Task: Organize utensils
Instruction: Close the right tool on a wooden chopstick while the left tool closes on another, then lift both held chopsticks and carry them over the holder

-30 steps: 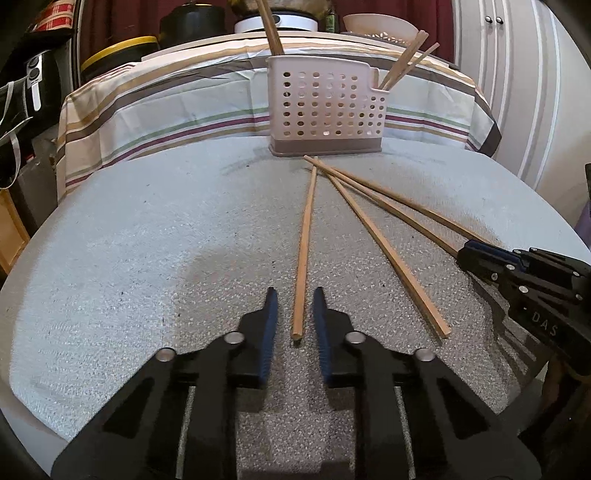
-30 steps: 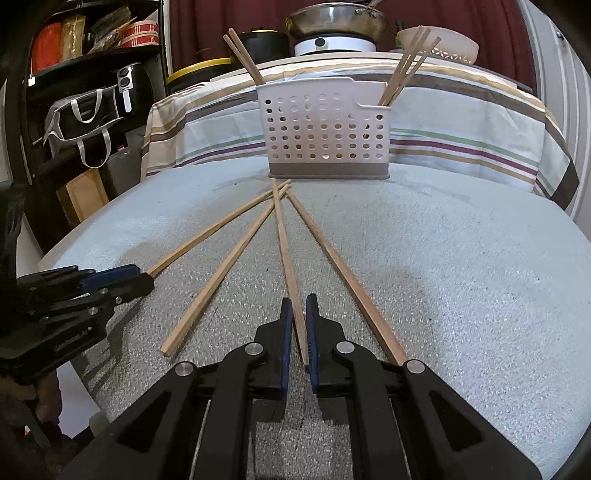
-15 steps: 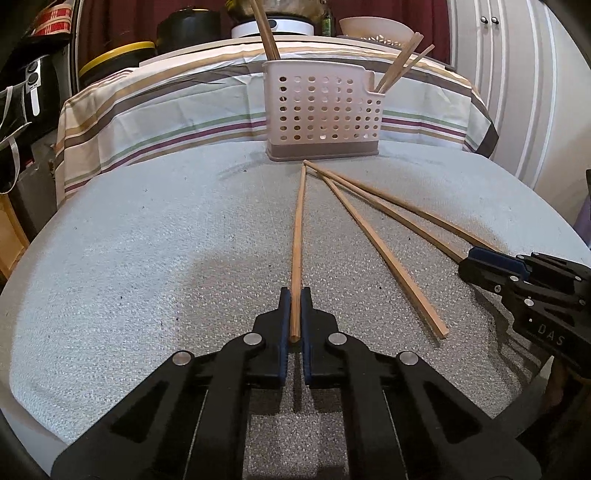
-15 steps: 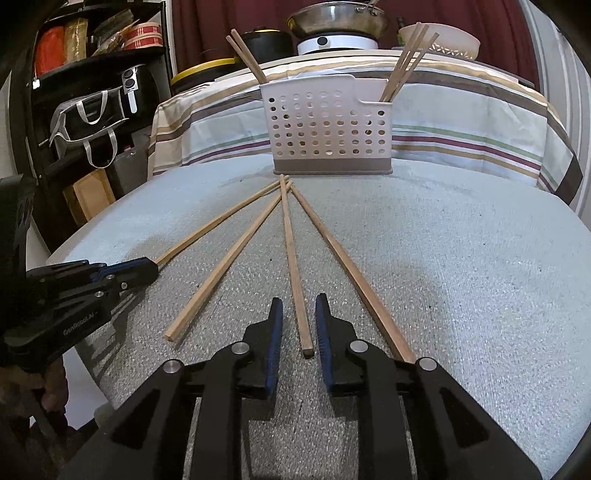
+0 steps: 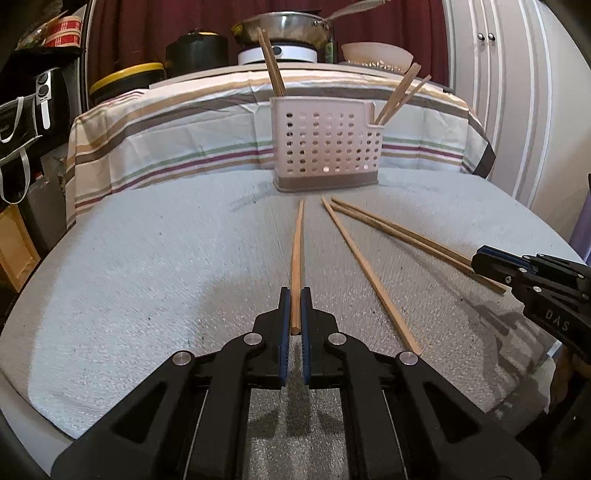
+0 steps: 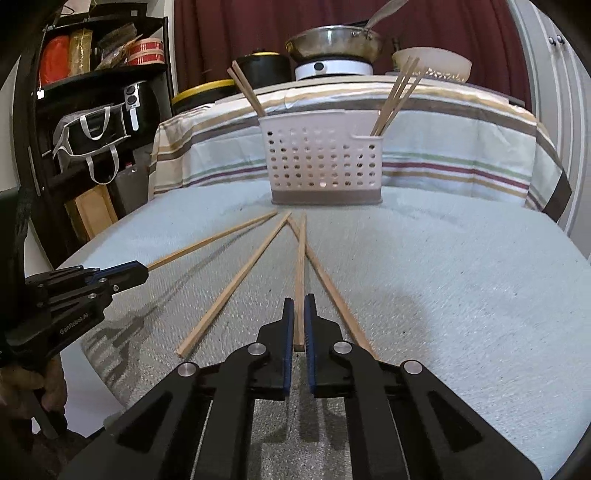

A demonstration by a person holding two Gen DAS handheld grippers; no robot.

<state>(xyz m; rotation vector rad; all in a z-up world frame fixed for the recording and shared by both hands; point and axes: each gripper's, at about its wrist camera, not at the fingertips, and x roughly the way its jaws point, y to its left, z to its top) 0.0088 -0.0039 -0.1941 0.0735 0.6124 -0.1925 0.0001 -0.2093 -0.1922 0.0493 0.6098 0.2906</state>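
Wooden chopsticks lie fanned on a grey-covered round table (image 5: 147, 280) in front of a pink perforated utensil basket (image 5: 327, 147) (image 6: 321, 162). Chopsticks stand in both ends of the basket. My left gripper (image 5: 294, 291) is shut on the near end of the leftmost chopstick (image 5: 297, 243). My right gripper (image 6: 299, 299) is shut on the near end of another chopstick (image 6: 301, 258). Each gripper also shows in the other view, the right gripper (image 5: 480, 258) at the right edge and the left gripper (image 6: 138, 271) at the left. Two loose chopsticks (image 6: 236, 280) (image 6: 332, 291) flank the right gripper.
Behind the round table stands a second table with a striped cloth (image 5: 177, 140), a pan (image 5: 284, 29) on a burner and a bowl (image 5: 376, 55). Dark shelves with bags (image 6: 92, 129) are at the left, white cabinet doors (image 5: 517, 110) at the right.
The left jaws closed onto the chopstick that lay between them. The right jaws opened slightly, then closed on their chopstick again. Both views now look a little higher.
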